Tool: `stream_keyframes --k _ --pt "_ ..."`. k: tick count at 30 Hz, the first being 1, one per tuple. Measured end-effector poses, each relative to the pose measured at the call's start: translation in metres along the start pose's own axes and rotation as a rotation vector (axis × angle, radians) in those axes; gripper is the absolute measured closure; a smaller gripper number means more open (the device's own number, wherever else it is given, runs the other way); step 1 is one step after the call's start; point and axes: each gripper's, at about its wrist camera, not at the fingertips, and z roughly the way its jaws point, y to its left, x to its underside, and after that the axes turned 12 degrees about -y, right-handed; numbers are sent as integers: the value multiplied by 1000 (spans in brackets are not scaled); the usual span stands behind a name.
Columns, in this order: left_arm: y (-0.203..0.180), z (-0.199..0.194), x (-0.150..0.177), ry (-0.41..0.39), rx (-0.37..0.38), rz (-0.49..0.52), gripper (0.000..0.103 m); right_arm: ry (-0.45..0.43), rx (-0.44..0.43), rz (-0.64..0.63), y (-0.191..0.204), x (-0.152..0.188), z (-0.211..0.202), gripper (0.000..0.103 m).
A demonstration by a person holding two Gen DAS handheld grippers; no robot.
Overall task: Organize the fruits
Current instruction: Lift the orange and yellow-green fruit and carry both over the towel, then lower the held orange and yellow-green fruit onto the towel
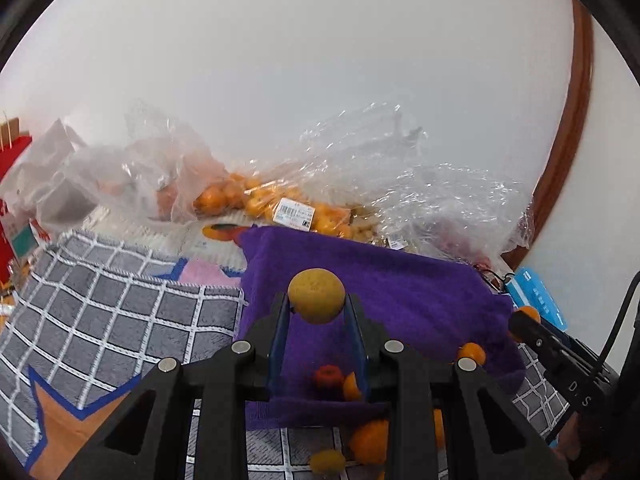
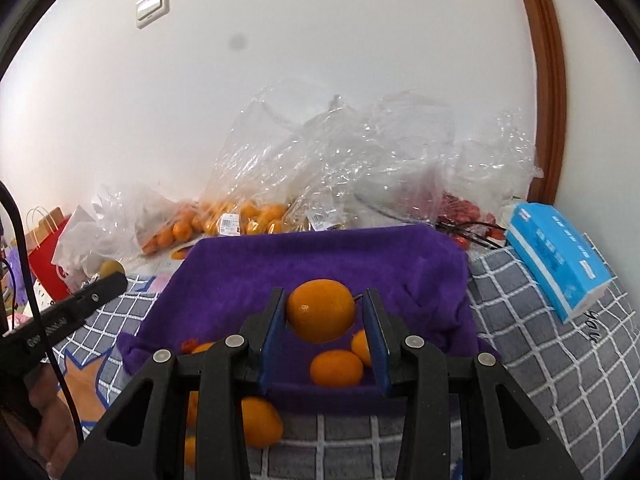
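My left gripper [image 1: 317,300] is shut on a dull yellow round fruit [image 1: 316,295], held above a purple towel [image 1: 400,280]. My right gripper [image 2: 323,308] is shut on a bright orange [image 2: 321,309] over the same purple towel [image 2: 320,256]. On the towel lie two oranges [image 2: 337,367] and, in the left wrist view, a small red fruit [image 1: 328,376] beside an orange [image 1: 352,387]. The right gripper's tip [image 1: 524,322] shows at the right edge of the left wrist view with its orange behind it; the left gripper's finger [image 2: 100,288] juts in at the left of the right wrist view.
Clear plastic bags of oranges [image 2: 240,216] and red fruit [image 2: 460,208] pile against the white wall. A blue tissue pack [image 2: 560,256] lies right of the towel. Loose oranges [image 2: 260,420] rest on the grey checked blanket [image 2: 560,360]. A red paper bag [image 2: 44,248] stands at left.
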Motion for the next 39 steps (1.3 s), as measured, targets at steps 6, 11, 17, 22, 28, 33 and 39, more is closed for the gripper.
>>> stream_keyframes --k 6,11,17,22,28,33,39 --pt "3 8 13 -8 -37 35 76 7 -12 37 -1 7 18 65" --pt "3 8 16 -33 -29 33 76 3 18 43 -10 11 21 65" --pt "2 16 24 -7 -23 16 76 35 17 112 -27 14 29 65" --pt "2 26 30 33 -20 21 76 67 18 130 -32 23 38 65" --pt "3 31 32 51 -17 16 76 96 20 65 -20 34 45 65" --pt "5 34 33 65 -14 5 76 90 28 -17 -5 39 44 65" --pt "7 39 35 95 0 -11 76 86 31 -67 3 44 45 64"
